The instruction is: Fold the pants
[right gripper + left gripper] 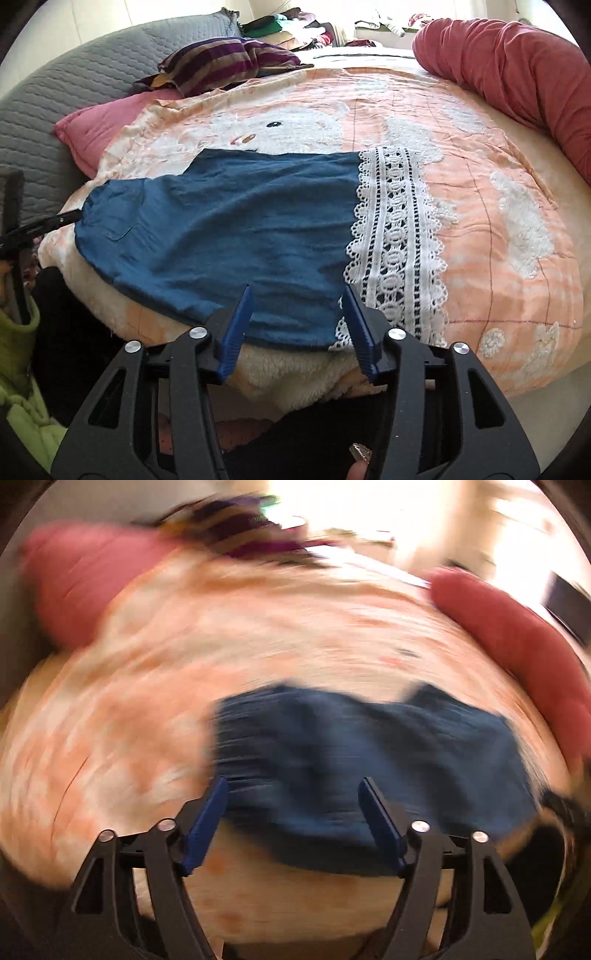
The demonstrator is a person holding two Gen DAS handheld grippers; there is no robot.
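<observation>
Pants (351, 771), blue and blurred in the left wrist view, lie on the peach blanket (147, 701) ahead of the left gripper (293, 823), jaws open and empty. Right wrist view: soft denim-blue cloth with a white lace hem (399, 236) lies flat on the fleecy bed, right gripper (297, 328) open near its near edge; folding seems unstarted, and next calls for pinching an edge.

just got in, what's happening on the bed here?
A person holds a gripper in each hand over blue pants with a white lace hem, spread flat on a peach blanket. The right gripper is open at the near edge by the lace, gripping nothing. The left gripper is also open above the pants; its view is blurred by motion. No fold shows yet.
</observation>
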